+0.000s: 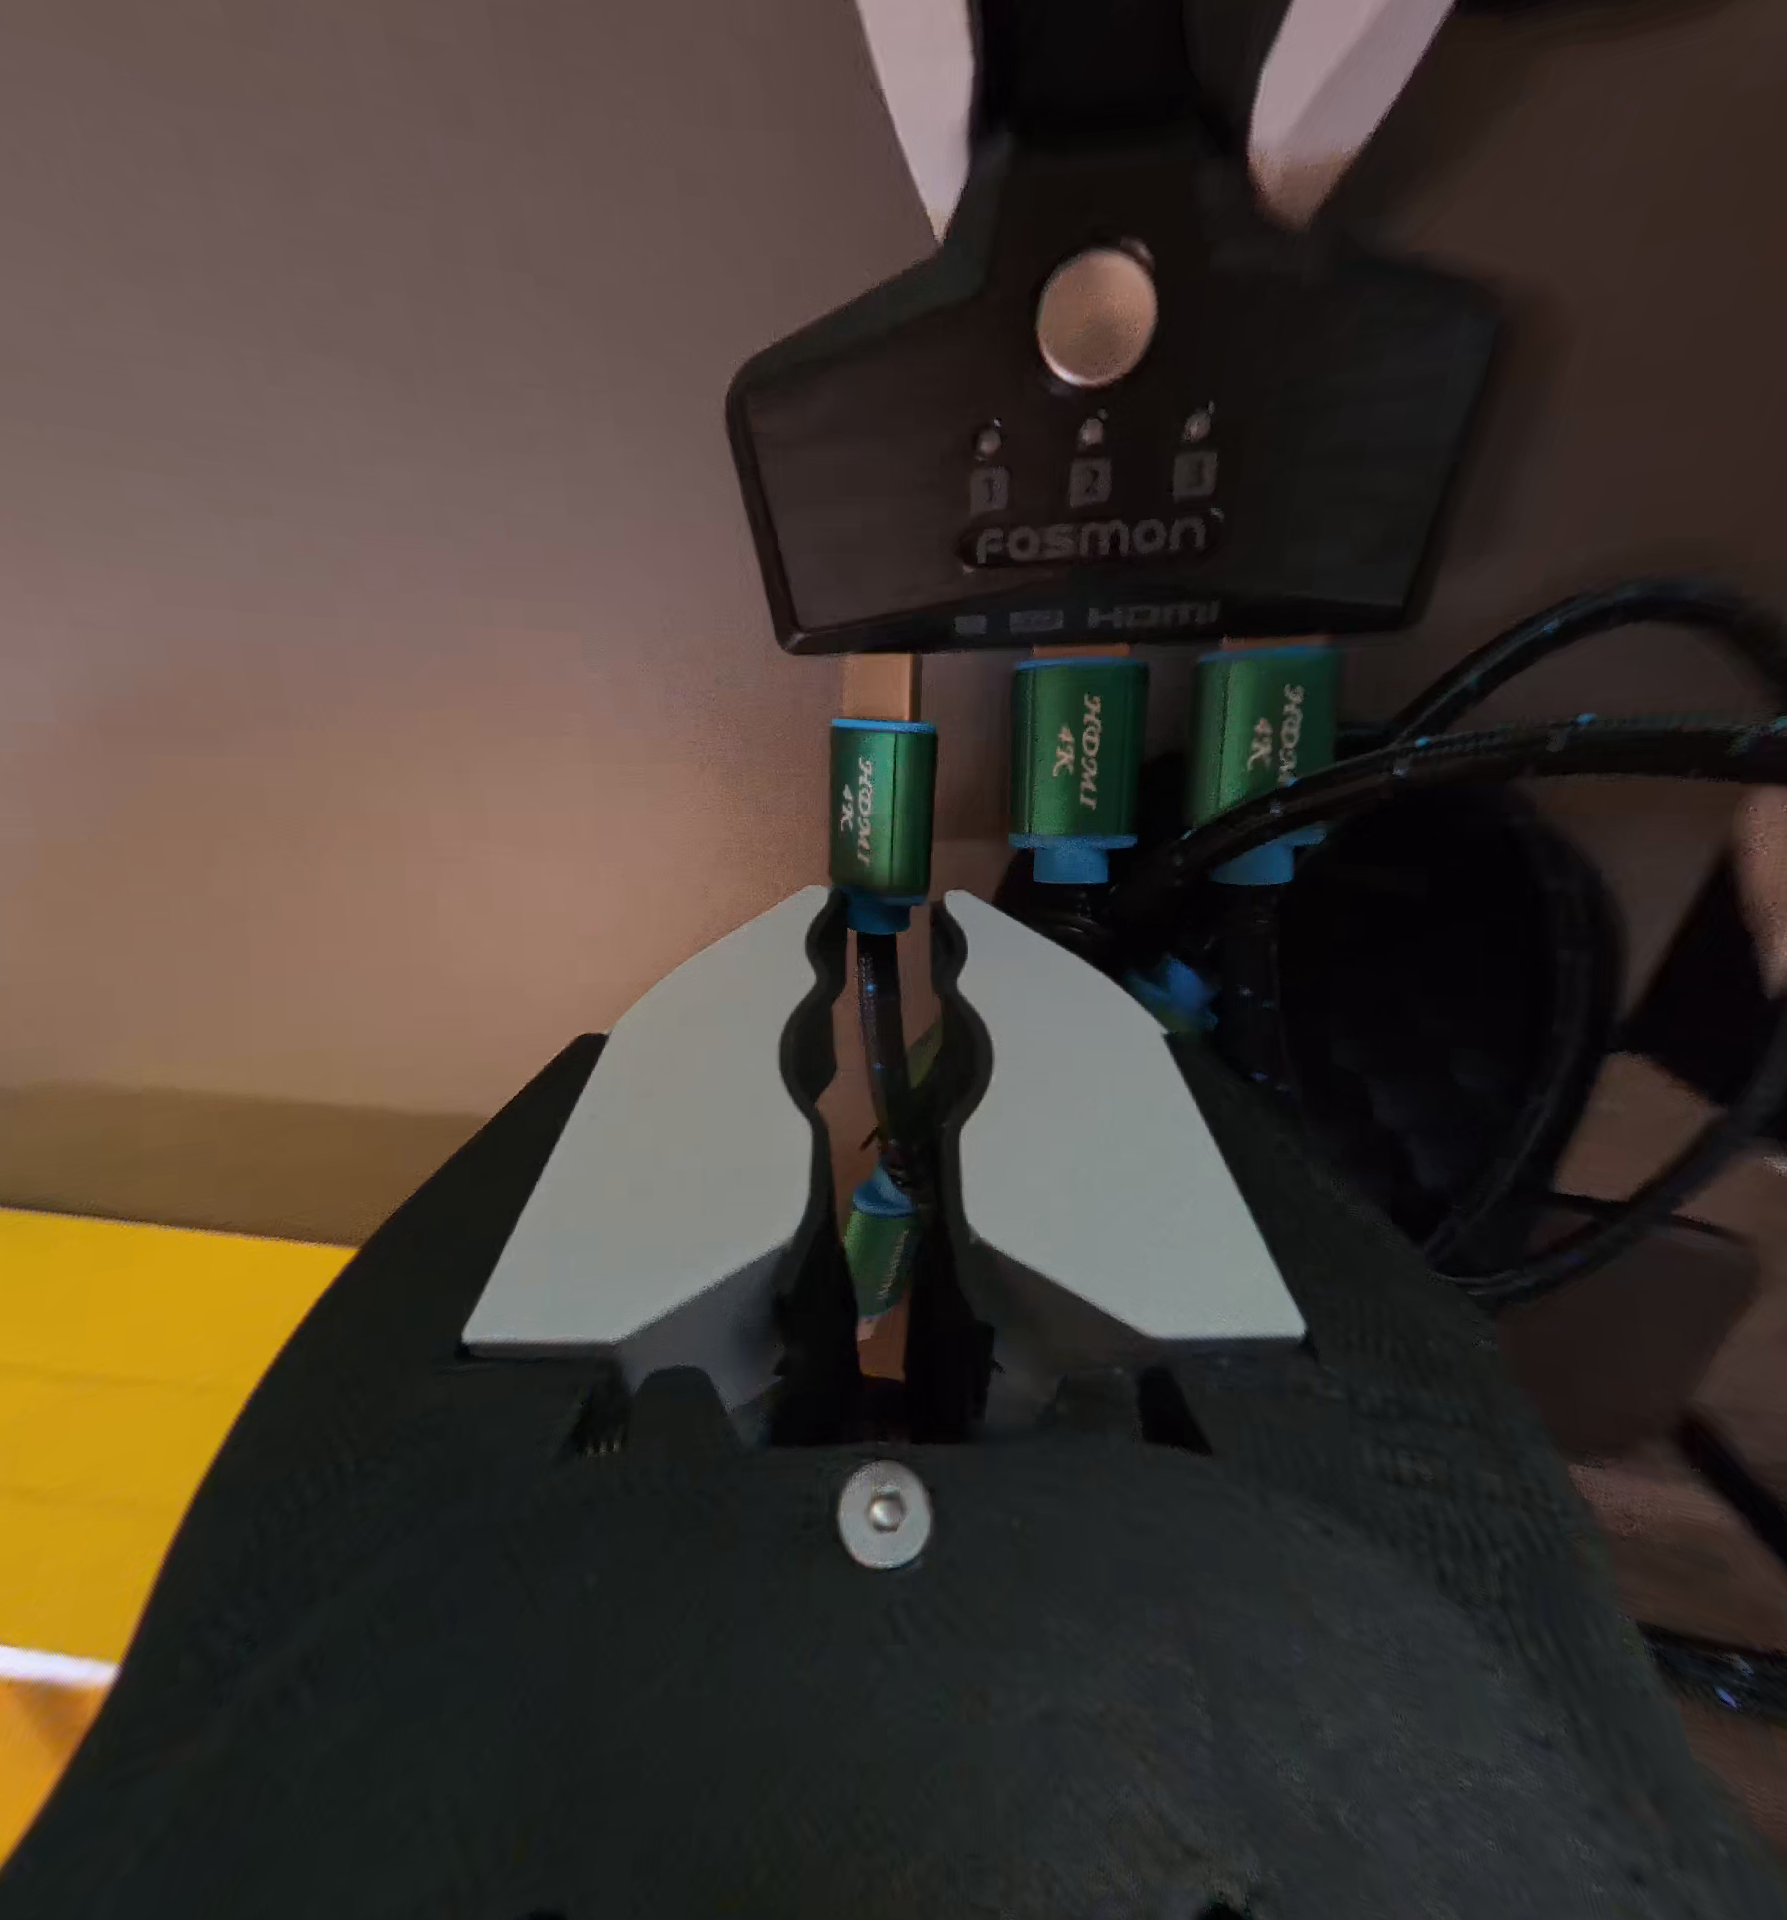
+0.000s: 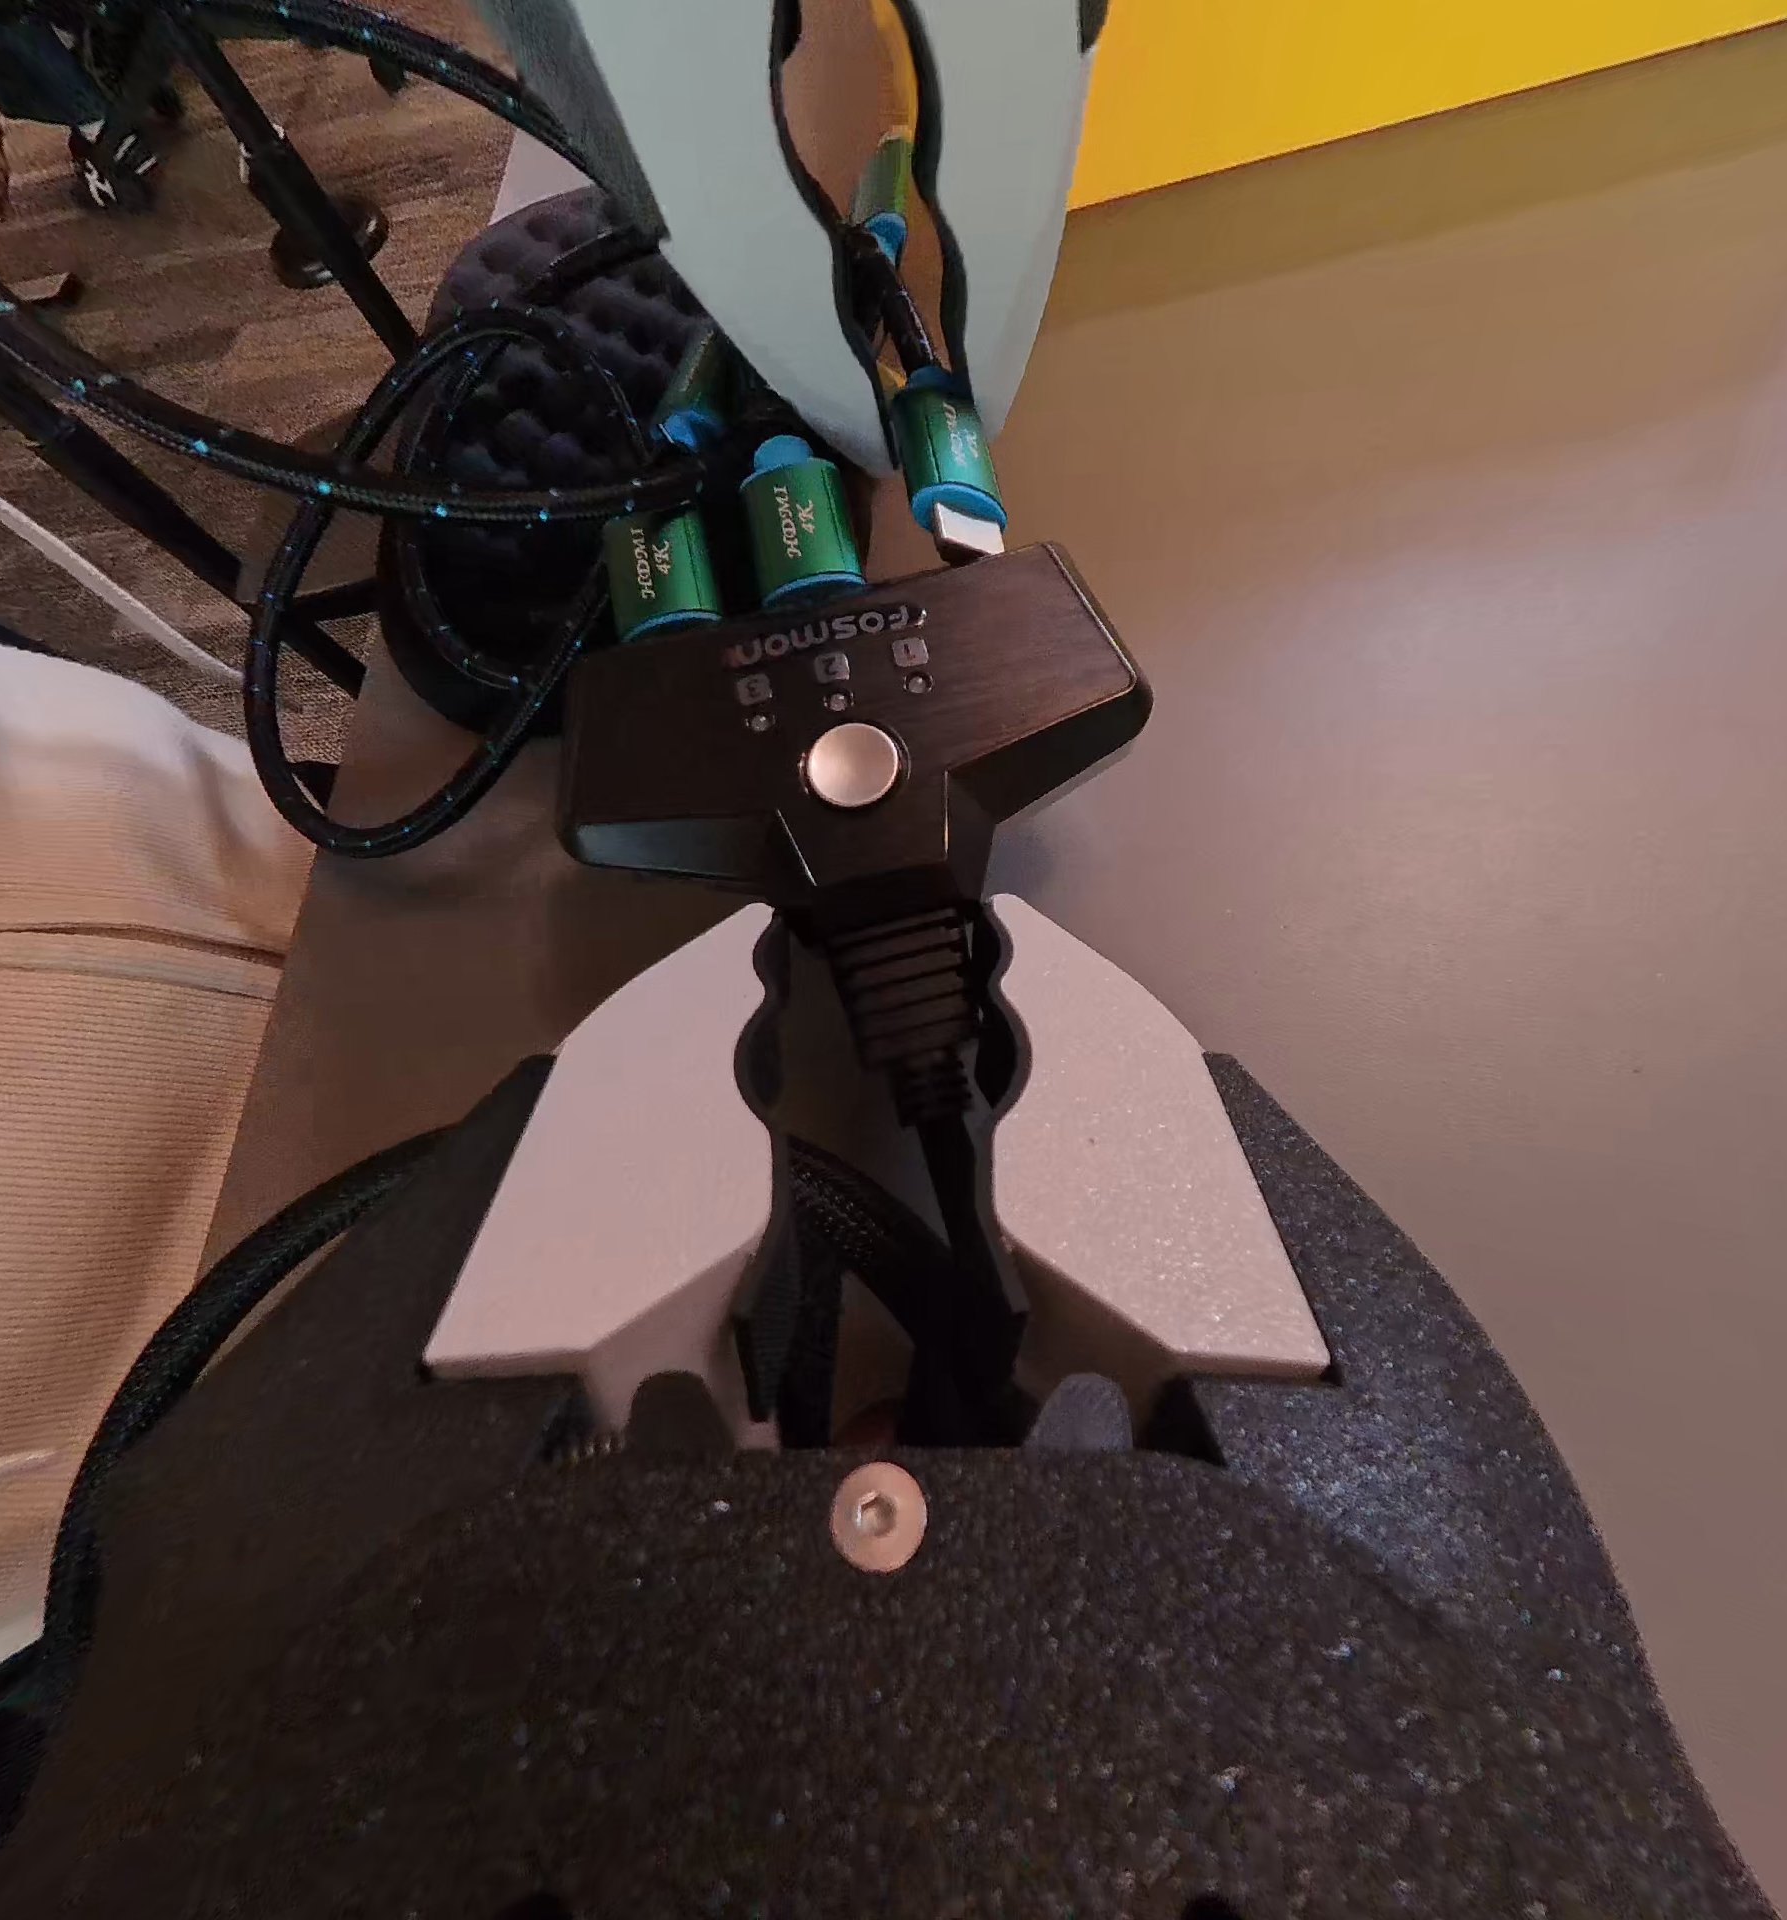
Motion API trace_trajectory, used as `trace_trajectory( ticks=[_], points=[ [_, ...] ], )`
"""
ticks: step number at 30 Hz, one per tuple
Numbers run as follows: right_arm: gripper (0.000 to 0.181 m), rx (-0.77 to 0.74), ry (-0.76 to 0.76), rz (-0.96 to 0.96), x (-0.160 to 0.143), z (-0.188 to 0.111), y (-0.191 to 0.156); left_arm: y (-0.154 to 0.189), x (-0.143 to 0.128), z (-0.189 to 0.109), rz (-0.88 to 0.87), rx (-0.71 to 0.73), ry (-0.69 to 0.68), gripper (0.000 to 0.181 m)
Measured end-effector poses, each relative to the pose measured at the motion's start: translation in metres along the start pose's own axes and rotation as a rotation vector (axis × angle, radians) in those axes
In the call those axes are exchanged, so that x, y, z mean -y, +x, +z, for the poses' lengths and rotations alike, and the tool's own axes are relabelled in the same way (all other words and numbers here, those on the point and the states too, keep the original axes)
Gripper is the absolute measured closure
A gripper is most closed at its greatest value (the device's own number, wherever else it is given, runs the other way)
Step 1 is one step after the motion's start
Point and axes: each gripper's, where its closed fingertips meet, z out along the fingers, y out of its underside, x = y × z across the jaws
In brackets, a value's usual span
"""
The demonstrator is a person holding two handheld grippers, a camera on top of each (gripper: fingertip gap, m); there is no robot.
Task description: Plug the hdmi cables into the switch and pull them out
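Note:
The black hdmi switch (image 1: pixel 1107 468) is held over the grey-brown table (image 2: pixel 1440 727). My right gripper (image 2: pixel 889 920) is shut on the ribbed strain relief (image 2: pixel 904 977) of the switch's tail cable. My left gripper (image 1: pixel 886 904) is shut on the braided cable just behind a green hdmi plug (image 1: pixel 881 810). That plug stands at the first port, with its metal tip (image 1: pixel 884 691) mostly bare; how deep it sits I cannot tell. Two more green plugs (image 1: pixel 1076 758) (image 1: pixel 1263 748) sit fully in the other ports. The switch (image 2: pixel 858 717) and the held plug (image 2: pixel 946 457) also show in the right wrist view.
Loops of black braided cable (image 2: pixel 432 488) hang left of the switch over a dark foam pad (image 2: pixel 546 343). A yellow surface (image 1: pixel 89 1403) borders the table. Chair legs (image 2: pixel 276 187) stand on the carpet, and a person's light clothing (image 2: pixel 68 987) lies at the left.

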Motion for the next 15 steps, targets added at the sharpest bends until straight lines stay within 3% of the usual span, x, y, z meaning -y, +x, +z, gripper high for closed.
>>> trace_trajectory(
  ticks=[7, 15],
  points=[
    [0.147, 0.0, 0.003, -0.031, 0.0009, 0.0004, -0.0008, 0.0087, -0.0013, -0.0036, -0.242, -0.301, 0.087, 0.157],
    [0.147, 0.01, 0.013, -0.059, 0.0015, -0.0018, -0.0022, 0.012, 0.0005, -0.0088, -0.292, -0.387, 0.093, 0.17]
  ],
)
